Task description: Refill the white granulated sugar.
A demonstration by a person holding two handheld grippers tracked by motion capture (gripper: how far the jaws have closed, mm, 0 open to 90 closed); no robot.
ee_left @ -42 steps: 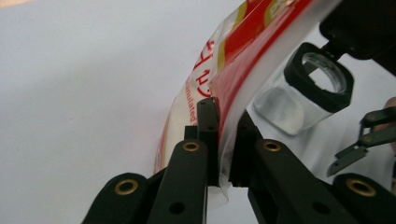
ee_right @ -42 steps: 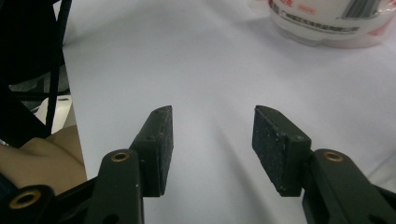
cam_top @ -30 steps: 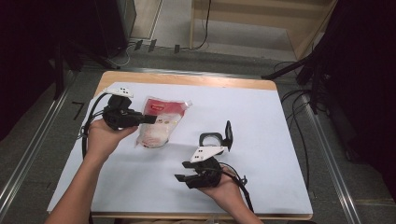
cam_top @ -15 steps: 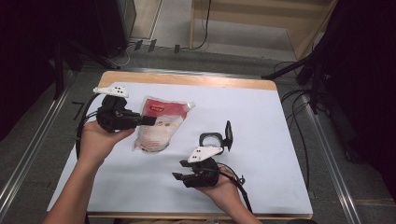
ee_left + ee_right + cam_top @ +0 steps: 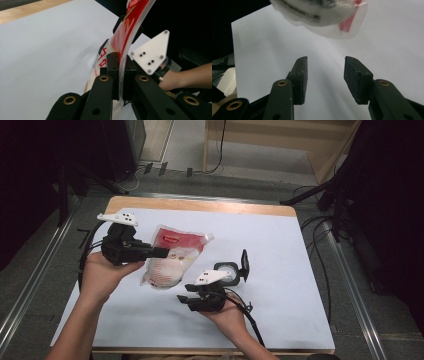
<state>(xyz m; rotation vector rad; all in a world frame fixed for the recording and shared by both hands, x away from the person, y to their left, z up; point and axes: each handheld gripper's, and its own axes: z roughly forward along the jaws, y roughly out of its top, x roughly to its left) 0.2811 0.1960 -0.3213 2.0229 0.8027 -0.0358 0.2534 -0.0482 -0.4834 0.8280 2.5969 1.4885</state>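
Nearest to the person, at the near middle of the table, the right hand holds the right gripper [image 5: 184, 300]. Its tongs point left. In the right gripper view the two black pads [image 5: 300, 75] stand partly apart, with only white sheet between them. They have just been closing a little, and they hold nothing. The bottom of the pouch [image 5: 322, 17] hangs just past their tips, a bit above the sheet.

A little farther, just right of that gripper, a small round clear container [image 5: 226, 271] sits on the sheet. Its black lid [image 5: 244, 265] stands up at its right side.

To the left, the left hand [image 5: 102, 275] holds the left gripper [image 5: 162, 252]. Its tongs point right. In the left gripper view they are squeezed tight on the thin edge of the red and white plastic pouch [image 5: 120, 47]. The pouch stands up between the pads and bends away from them.

In the high view the pouch [image 5: 172, 257] is in the middle left of the table, between the two grippers. It has a red top and a pale, full bottom. Its near end hangs toward the right gripper and its far corner points right.

All this is over a white sheet [image 5: 280, 250] that covers the wooden table [image 5: 200, 206]. Far off are a grey floor and black cables [image 5: 320, 220].
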